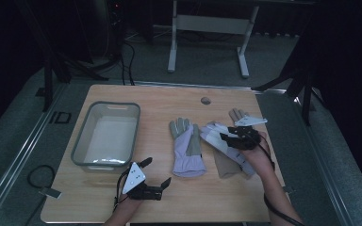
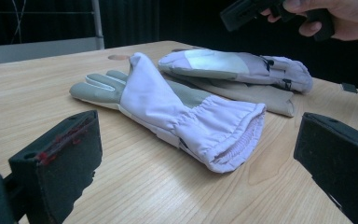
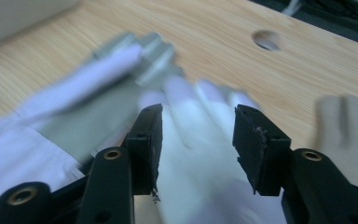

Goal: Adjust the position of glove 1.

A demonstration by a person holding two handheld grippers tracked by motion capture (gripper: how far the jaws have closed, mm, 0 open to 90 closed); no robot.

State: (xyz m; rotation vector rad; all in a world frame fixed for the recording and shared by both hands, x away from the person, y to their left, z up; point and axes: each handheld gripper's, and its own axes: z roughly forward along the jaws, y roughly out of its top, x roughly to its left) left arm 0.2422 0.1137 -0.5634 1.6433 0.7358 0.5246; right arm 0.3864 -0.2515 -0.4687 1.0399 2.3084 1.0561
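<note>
- The grey bin [image 1: 106,135] sits at the surface's [image 1: 169,202] left edge.
- The left hand-held gripper [image 1: 158,172] rests near the front edge, jaws spread wide with nothing between them.
- The lavender glove [image 1: 187,146] lies flat mid-surface.
- The white glove [image 1: 221,139] lies atop a tan glove [image 1: 226,165] toward the right edge.
- The right hand-held gripper [image 1: 226,137] hangs above the white glove, jaws parted, gripping nothing.

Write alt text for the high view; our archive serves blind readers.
On a wooden table, the right tongs hover open above a white glove stacked on a tan glove. A lavender glove lies beside them, a grey bin farther left, the left tongs open nearby.
</note>
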